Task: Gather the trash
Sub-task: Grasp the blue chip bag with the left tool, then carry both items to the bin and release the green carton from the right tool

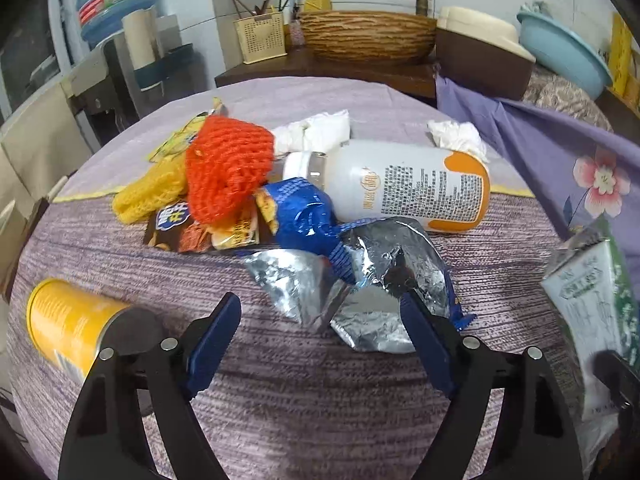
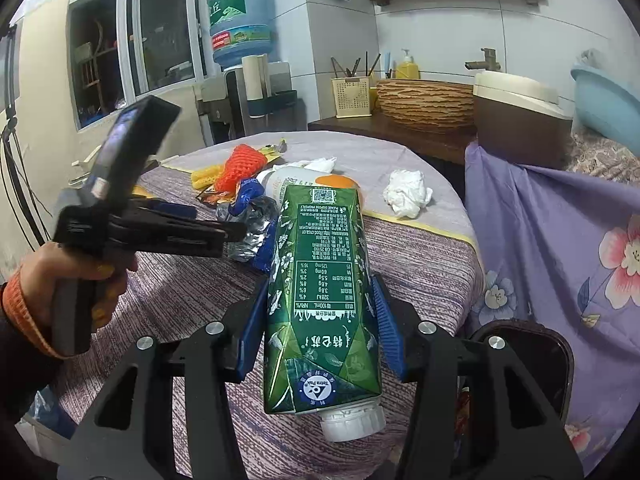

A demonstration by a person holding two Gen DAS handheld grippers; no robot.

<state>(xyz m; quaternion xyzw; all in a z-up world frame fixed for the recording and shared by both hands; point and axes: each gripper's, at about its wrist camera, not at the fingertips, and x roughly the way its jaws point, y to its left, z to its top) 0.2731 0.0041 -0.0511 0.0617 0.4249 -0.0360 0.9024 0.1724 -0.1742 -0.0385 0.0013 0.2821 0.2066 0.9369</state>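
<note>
Trash: green carton clamped centre-frame between right gripper pads, cap nearest camera; it may slip. Left gripper wide open, empty, at foil wrapper, which may crumple away.

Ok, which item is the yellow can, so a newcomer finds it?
On the purple-clothed table, look away from the central trash pile to the near left edge. There the yellow can lies alone on its side, the only yellow metal cylinder, left of the open left tongs.
</note>
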